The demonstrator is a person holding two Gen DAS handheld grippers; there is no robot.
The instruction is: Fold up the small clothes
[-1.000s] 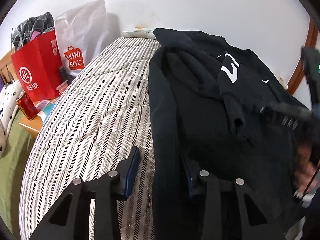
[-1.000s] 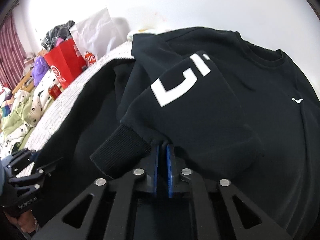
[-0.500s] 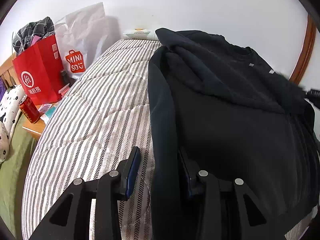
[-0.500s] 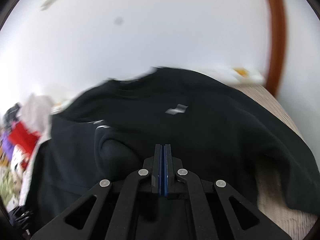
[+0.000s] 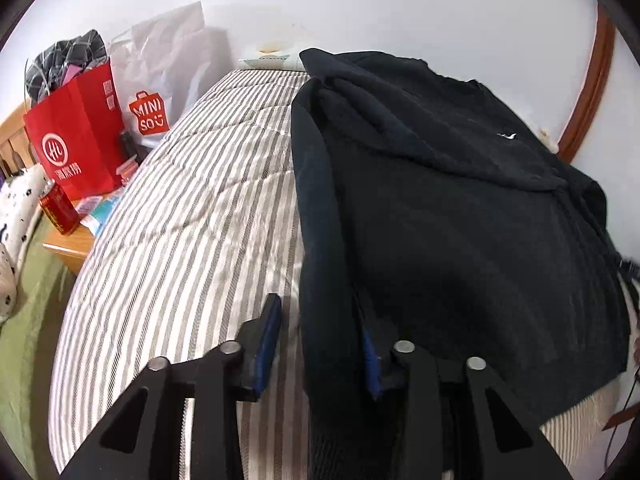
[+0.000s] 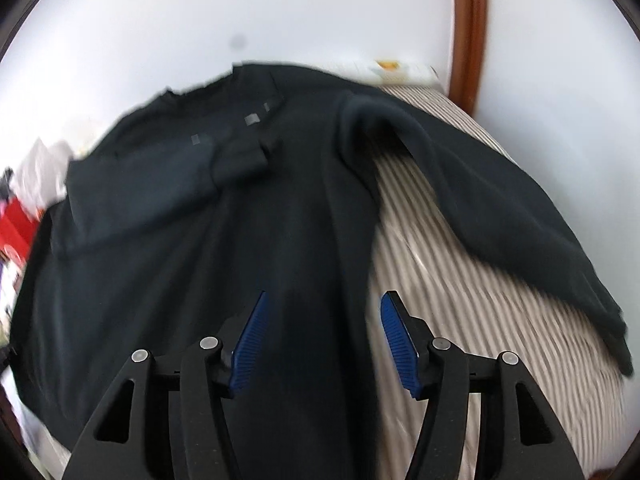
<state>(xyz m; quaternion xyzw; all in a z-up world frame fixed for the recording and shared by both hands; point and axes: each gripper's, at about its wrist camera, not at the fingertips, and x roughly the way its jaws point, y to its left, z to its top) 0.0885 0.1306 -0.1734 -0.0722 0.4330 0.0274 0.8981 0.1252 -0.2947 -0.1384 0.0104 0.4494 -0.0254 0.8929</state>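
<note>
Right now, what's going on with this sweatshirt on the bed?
A person with tongs in each hand is folding a black sweatshirt laid flat on the striped bed. One sleeve already lies folded across the chest; the other sleeve is spread out over the bedcover. The left tongs are closing around the sweatshirt's side edge. The right tongs are opening over the other side edge, gripping nothing.

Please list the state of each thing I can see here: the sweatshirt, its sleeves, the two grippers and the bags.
Black sweatshirt: flat on striped bed, partly folded.
One sleeve: folded across chest.
Other sleeve: spread out.
Left gripper: closing around sweatshirt edge.
Right gripper: opening, pads clear of cloth.
Red bag: upright, full.
</note>
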